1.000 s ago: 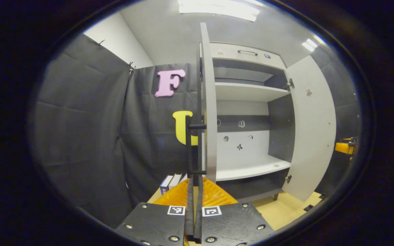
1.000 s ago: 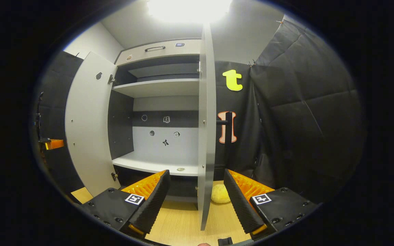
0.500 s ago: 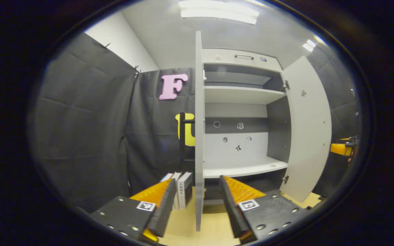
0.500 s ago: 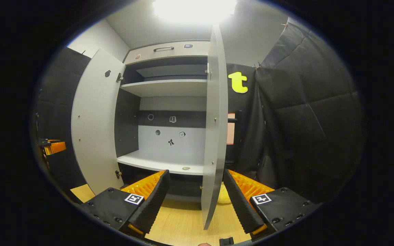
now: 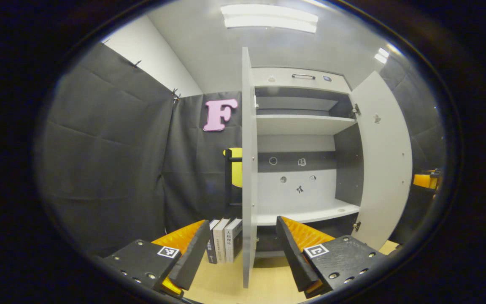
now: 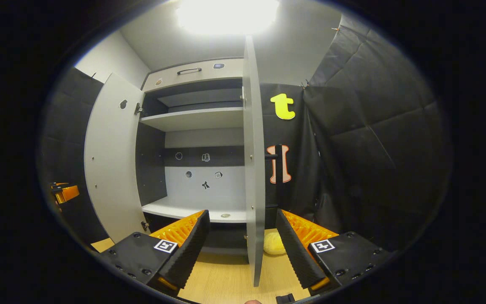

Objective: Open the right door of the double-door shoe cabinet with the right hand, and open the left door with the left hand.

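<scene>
The grey shoe cabinet (image 5: 306, 124) stands with both doors swung out and its shelves bare. In the left gripper view the left door (image 5: 248, 169) is edge-on straight ahead, its black bar handle (image 5: 228, 181) on the far side. My left gripper (image 5: 242, 221) is open, its fingers either side of the door's edge and apart from it. The right door (image 5: 384, 160) stands wide open. In the right gripper view the right door (image 6: 253, 160) is edge-on with its handle (image 6: 277, 177) beyond, and my right gripper (image 6: 242, 212) is open, clear of it.
Several books (image 5: 225, 245) stand upright on the wooden floor (image 5: 268, 291) left of the cabinet. A yellow soft thing (image 6: 274, 244) lies on the floor by the right door. Black cloth walls close in on both sides. The other gripper shows beyond each far door (image 5: 424, 180) (image 6: 66, 192).
My left gripper let go of the left door's handle, opened wide and drew back from the door. The right gripper stayed open and only shifted slightly.
</scene>
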`<act>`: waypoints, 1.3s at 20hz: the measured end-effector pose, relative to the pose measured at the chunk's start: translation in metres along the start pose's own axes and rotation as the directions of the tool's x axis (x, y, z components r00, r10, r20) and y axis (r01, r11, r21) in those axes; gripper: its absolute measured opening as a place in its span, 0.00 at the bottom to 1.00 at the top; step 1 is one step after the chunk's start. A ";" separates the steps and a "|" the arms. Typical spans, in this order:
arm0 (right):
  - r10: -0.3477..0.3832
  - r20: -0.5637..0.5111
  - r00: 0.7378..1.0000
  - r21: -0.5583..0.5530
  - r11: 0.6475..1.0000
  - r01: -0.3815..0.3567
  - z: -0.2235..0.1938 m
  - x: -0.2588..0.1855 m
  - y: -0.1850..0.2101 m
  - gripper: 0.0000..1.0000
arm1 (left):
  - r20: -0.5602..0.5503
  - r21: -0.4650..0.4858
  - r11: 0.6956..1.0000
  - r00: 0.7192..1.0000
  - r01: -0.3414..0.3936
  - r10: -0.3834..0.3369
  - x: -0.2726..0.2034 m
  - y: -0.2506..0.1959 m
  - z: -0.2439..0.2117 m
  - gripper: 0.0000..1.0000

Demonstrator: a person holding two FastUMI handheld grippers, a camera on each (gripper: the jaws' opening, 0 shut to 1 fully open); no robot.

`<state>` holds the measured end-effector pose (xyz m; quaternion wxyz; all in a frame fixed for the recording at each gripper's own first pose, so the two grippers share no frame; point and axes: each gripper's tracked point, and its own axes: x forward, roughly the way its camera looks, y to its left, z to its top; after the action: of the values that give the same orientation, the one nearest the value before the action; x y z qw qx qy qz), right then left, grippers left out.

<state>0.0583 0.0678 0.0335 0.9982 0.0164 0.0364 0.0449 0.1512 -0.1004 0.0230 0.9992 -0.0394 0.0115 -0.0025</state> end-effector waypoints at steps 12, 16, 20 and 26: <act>-0.028 0.009 1.000 0.013 1.000 0.028 0.002 -0.004 -0.012 0.96 | -0.003 0.031 1.000 1.000 -0.002 0.002 -0.005 -0.004 0.005 0.89; -0.030 0.010 0.999 0.021 0.999 0.030 0.004 -0.007 -0.013 0.96 | -0.006 0.034 0.999 1.000 0.004 -0.004 -0.007 -0.006 0.005 0.90; -0.034 0.019 0.999 0.007 0.999 0.034 0.007 -0.014 -0.016 0.96 | -0.010 0.036 0.999 1.000 0.010 -0.009 -0.012 -0.005 0.004 0.90; -0.045 0.027 0.999 -0.014 0.999 0.045 0.014 -0.028 -0.022 0.96 | 0.005 0.055 0.998 1.000 -0.002 0.002 -0.020 0.005 0.013 0.89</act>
<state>0.0338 0.0427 0.0488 0.9994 0.0088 0.0231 0.0224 0.1315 -0.0942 0.0365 0.9999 -0.0119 0.0091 -0.0017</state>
